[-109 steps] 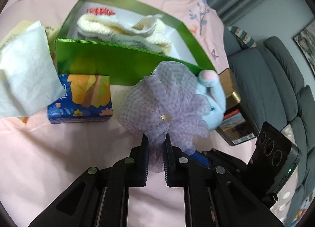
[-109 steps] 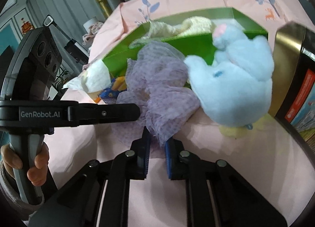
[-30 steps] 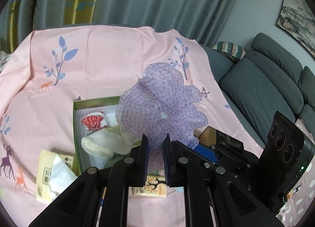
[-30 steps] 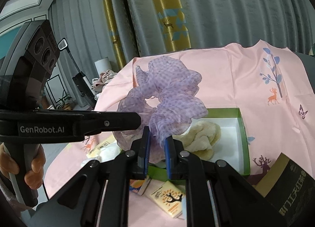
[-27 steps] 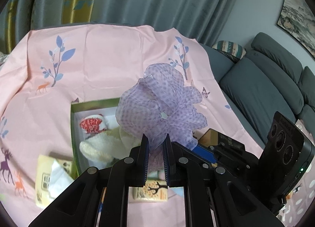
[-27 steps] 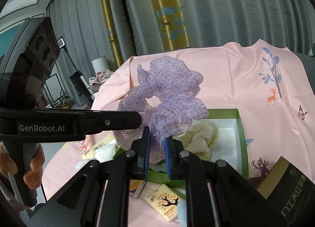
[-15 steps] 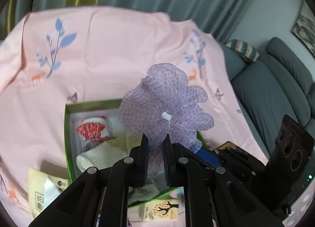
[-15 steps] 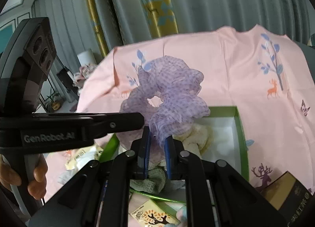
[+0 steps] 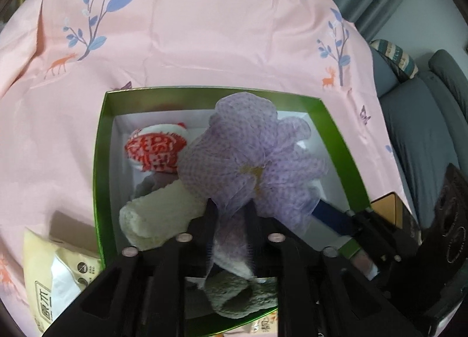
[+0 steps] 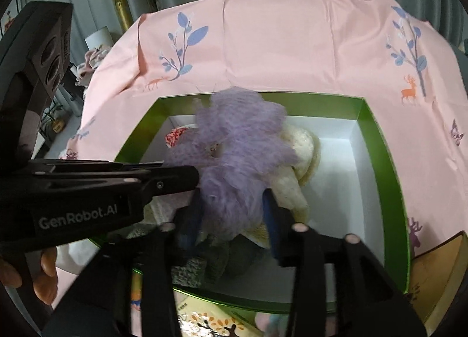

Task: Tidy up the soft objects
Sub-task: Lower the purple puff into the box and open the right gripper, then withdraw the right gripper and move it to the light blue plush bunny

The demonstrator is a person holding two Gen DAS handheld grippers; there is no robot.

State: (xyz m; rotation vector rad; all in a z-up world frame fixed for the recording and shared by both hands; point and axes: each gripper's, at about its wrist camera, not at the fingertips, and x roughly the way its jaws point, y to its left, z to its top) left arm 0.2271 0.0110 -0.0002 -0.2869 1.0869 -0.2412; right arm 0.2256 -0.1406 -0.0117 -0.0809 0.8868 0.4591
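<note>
A purple mesh scrunchie (image 9: 251,158) hangs over the green box (image 9: 101,161), low inside its walls. My left gripper (image 9: 231,214) is shut on the scrunchie's lower edge. My right gripper (image 10: 234,214) has its jaws spread wide around the scrunchie (image 10: 237,144) and no longer pinches it. The box (image 10: 380,144) holds a cream knitted roll (image 9: 158,214), a red-and-white plush (image 9: 155,150) and a grey knitted piece (image 9: 242,296). The box's white floor (image 10: 342,185) shows on the right.
A tissue pack (image 9: 55,272) lies left of the box on the pink cloth (image 9: 204,30). A gold-and-black tin (image 10: 435,272) stands right of the box. Small printed packets (image 10: 204,319) lie by its near wall. A grey sofa (image 9: 424,132) is at the right.
Both grippers have come down with the scrunchie from above the table into the green box. The right gripper's jaws have opened and let go of it; the left stays shut.
</note>
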